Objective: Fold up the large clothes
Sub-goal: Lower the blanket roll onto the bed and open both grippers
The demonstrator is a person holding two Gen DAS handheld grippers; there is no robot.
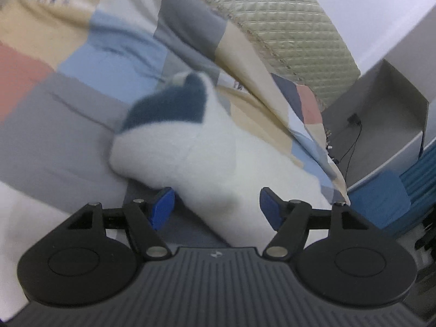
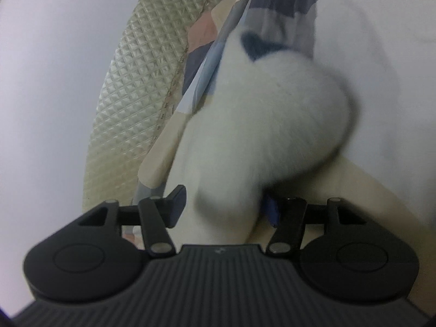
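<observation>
A white fleecy garment [image 1: 207, 147] with a dark blue patch [image 1: 169, 103] lies bunched on the patchwork bedspread [image 1: 54, 109]. My left gripper [image 1: 216, 207] has its jaws wide apart with a fold of the white fabric between them; the blue pads [image 1: 162, 209] are not pressed onto it. In the right wrist view the same white garment [image 2: 267, 125] fills the middle, and my right gripper [image 2: 223, 207] also stands open with the fabric bulging between its fingers. The frames are blurred by motion.
A quilted beige mattress edge [image 1: 286, 27] curves at the back, also in the right wrist view [image 2: 130, 95]. A grey open box [image 1: 381, 109] with a black cable sits to the right, with blue objects [image 1: 381, 199] below it. A white wall [image 2: 49, 68] is on the left.
</observation>
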